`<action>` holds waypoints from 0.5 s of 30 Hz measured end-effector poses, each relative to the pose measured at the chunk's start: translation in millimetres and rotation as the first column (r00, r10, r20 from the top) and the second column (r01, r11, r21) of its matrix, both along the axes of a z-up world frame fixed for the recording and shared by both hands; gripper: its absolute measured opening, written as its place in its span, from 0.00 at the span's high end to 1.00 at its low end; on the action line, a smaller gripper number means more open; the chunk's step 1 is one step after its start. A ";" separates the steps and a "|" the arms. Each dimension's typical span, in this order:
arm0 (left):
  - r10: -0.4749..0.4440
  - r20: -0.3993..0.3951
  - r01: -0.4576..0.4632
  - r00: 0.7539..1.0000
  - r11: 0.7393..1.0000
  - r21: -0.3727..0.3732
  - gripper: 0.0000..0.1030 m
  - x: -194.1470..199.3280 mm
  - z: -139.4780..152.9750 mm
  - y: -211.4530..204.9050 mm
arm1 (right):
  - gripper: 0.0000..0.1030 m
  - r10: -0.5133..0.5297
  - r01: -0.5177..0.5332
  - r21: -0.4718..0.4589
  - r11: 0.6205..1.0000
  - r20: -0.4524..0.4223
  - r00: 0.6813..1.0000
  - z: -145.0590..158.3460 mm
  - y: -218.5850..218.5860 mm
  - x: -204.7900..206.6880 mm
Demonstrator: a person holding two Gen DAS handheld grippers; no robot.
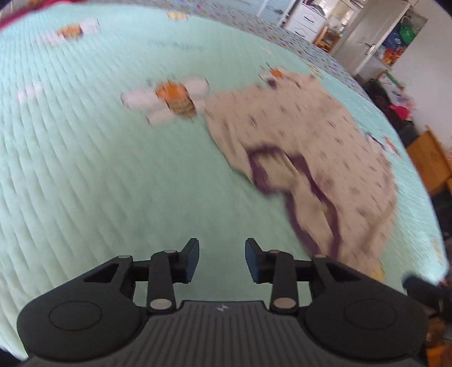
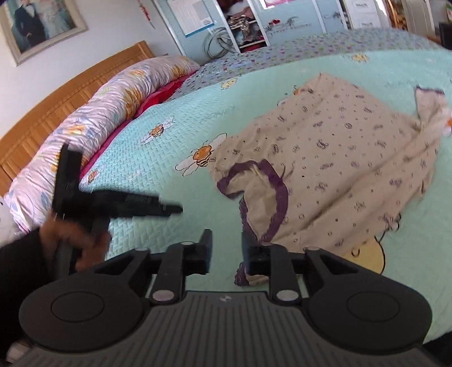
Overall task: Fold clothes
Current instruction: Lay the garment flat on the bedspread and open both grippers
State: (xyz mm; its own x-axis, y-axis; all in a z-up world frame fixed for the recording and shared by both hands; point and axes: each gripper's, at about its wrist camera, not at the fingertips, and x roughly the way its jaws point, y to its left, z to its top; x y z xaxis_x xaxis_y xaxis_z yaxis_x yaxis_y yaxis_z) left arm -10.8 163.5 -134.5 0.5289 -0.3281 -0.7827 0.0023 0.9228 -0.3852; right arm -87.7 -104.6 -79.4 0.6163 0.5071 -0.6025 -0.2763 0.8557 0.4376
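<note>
A cream garment (image 1: 310, 141) (image 2: 339, 158) with small purple prints and purple trim lies spread and rumpled on the mint-green bedspread (image 1: 99, 169) (image 2: 282, 70). My left gripper (image 1: 222, 254) hovers over bare bedspread to the left of the garment, its jaws open with nothing between them. The right wrist view also shows it side-on, as the left gripper (image 2: 176, 209), held by a hand (image 2: 76, 242). My right gripper (image 2: 226, 248) is open at the garment's near edge. Its right finger (image 2: 248, 254) stands over the purple trim (image 2: 278, 203), and only bedspread shows between the jaws.
Bee patterns (image 2: 202, 156) (image 1: 175, 97) dot the bedspread. A flowered rolled quilt (image 2: 113, 96) lies along the wooden headboard (image 2: 56, 93). Beyond the far edge stand shelves (image 2: 243, 25) and white drawers (image 1: 305, 19). Cardboard boxes (image 1: 426, 158) sit past the bed's right edge.
</note>
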 end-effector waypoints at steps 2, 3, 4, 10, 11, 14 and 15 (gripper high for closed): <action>-0.044 -0.008 0.044 0.999 0.998 -0.049 0.59 -7.6 -7.1 -17.9 | 0.67 -0.051 0.051 0.013 0.999 -0.002 0.999 0.2 -16.4 -1.9; -0.064 -0.011 0.063 0.998 0.996 -0.071 0.58 -10.1 -9.8 -27.7 | 0.66 -0.091 0.091 0.004 0.996 -0.002 0.996 0.9 -25.2 -2.4; -0.077 -0.020 0.076 0.997 0.995 -0.066 0.54 -9.2 -13.5 -39.8 | 0.66 -0.134 0.134 -0.002 0.991 -0.006 0.991 -0.3 -35.0 -3.0; -0.146 -0.059 0.138 0.987 0.982 -0.128 0.42 -9.9 -19.0 -84.6 | 0.61 -0.315 0.316 0.046 0.948 -0.023 0.949 -8.1 -83.5 -15.3; -0.146 -0.084 0.129 0.986 0.974 -0.187 0.42 -8.7 -22.4 -85.3 | 0.60 -0.333 0.334 0.052 0.941 -0.025 0.943 -8.9 -87.7 -16.7; -0.120 -0.153 0.066 0.981 0.946 -0.319 0.42 -0.8 -34.5 -85.8 | 0.58 -0.344 0.347 0.063 0.936 -0.050 0.938 -16.6 -89.5 -14.8; -0.106 -0.176 0.038 0.979 0.935 -0.354 0.43 2.6 -39.0 -85.6 | 0.58 -0.346 0.349 0.066 0.935 -0.060 0.936 -19.4 -89.8 -14.0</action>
State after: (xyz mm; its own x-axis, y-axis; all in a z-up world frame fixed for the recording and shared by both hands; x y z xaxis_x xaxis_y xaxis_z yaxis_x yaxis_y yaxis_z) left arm -8.2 77.9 -173.4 0.3471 -0.6286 -0.6960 -0.0405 0.7314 -0.6808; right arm -101.7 -194.4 -98.9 0.7344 0.3107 -0.6034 0.0548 0.8590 0.5090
